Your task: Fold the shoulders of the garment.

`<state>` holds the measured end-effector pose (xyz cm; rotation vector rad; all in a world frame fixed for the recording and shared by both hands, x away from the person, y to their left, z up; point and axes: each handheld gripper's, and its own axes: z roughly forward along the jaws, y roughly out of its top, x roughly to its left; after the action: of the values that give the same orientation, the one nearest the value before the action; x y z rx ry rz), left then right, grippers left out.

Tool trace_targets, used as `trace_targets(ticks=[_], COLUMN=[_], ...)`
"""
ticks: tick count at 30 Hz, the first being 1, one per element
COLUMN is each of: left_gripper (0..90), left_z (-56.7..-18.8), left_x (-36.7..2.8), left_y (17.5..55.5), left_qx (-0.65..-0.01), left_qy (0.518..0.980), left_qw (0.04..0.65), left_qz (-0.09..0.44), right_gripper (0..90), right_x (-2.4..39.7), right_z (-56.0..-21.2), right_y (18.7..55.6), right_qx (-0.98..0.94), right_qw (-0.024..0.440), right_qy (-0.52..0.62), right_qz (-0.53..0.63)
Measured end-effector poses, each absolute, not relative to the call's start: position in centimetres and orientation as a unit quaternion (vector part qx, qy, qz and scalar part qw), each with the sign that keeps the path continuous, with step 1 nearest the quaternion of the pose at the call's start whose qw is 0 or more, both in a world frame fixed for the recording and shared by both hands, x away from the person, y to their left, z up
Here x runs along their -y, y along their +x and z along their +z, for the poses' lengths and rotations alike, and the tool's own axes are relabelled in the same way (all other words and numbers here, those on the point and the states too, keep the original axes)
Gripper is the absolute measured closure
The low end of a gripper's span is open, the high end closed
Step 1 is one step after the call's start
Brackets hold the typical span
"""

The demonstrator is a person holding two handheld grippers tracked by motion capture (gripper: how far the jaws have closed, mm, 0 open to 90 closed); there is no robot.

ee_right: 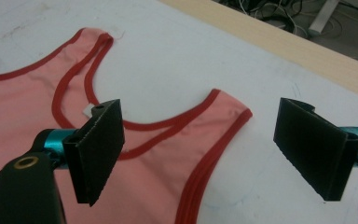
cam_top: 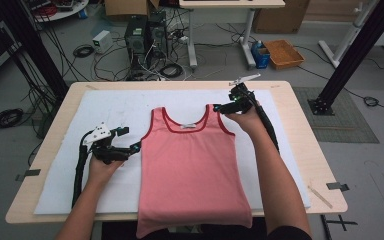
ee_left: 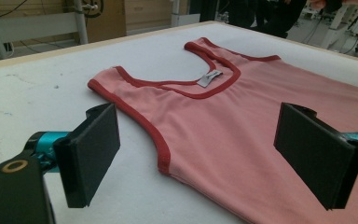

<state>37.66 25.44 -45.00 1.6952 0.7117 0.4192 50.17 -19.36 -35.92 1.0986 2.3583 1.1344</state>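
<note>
Now | tank top (cam_top: 192, 165) flat | left gripper (cam_top: 136, 146) at armhole, right gripper (cam_top: 219, 108) at strap | fingers released

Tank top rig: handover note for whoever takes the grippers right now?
Left gripper: open, at the tank top's left armhole edge, holding nothing.
Right gripper: open, at the right shoulder strap, holding nothing.
The pink tank top with red trim lies flat and face up on the white mat, neckline away from the person, hem hanging over the near table edge.
Done: the garment is spread out, with no fold made.
Left: probably close on the fabric at both spots and start the fold; all folds remain.
</note>
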Motion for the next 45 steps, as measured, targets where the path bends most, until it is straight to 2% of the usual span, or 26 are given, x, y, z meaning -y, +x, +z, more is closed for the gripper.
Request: trace_targets(ticks=[5,14,28,45], left_gripper=[14.3,14.3,14.3,14.3], left_z=[-45.0,-45.0,-45.0,-45.0], left_x=[-25.5,-25.5,-25.5,-25.7], left_y=[37.7,37.7,37.7,37.8], left_qx=[-0.309,-0.309,-0.311,-0.316], left_qy=[0.726,0.727,0.725,0.721], left_qw=[0.588,0.587,0.588,0.591], left_qz=[0.179,0.181,0.178,0.175], right_gripper=[15.8,15.8,15.8,15.8], right_x=[18.0,15.7,14.1,15.2], right_z=[-36.3,-36.7,-37.3,-41.3], right_y=[51.2,53.4,55.7,58.0], right_qx=[-0.828,-0.836,-0.835,-0.830], right_qw=[0.135,0.134,0.116,0.122], right_qy=[0.382,0.374,0.386,0.456], right_qz=[0.388,0.377,0.376,0.296])
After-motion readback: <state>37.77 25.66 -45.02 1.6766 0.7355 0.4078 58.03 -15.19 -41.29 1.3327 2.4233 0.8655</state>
